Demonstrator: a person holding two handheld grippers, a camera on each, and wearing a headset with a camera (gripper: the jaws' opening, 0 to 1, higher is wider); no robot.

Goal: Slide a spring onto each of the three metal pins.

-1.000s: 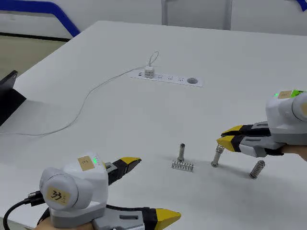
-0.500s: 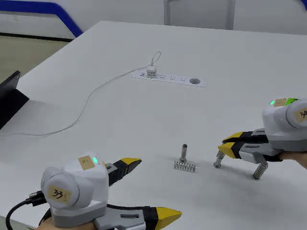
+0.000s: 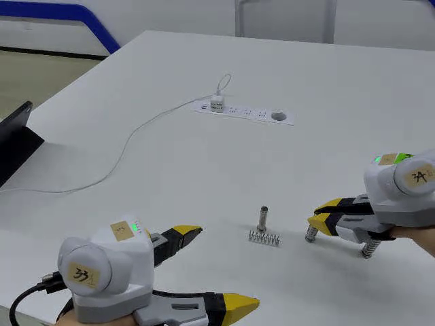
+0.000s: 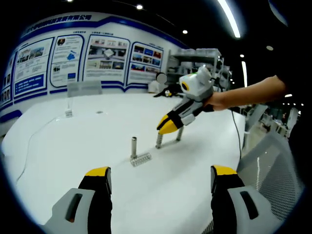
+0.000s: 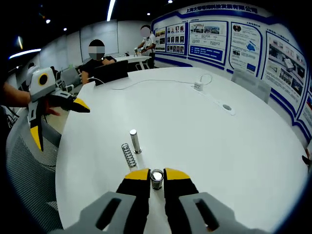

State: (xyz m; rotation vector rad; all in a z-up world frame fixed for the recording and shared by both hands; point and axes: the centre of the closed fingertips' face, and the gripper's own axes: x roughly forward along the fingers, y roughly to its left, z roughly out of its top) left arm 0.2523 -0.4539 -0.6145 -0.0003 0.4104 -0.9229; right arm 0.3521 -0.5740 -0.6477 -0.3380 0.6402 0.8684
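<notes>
White table [image 3: 170, 156] in a showroom-type room, bare pin [image 3: 263, 219] standing up with the loose spring [image 3: 264, 238] lying flat just in front of it. Right of that pin the right gripper [image 5: 156, 174] is pinched shut on a second pin [image 3: 312, 233] wearing its spring, probably seating it, with a third pin [image 3: 369, 248] further right. Left gripper [image 4: 161, 171] hangs wide open near-left of the bare pin, I'd guess waiting for that spring.
</notes>
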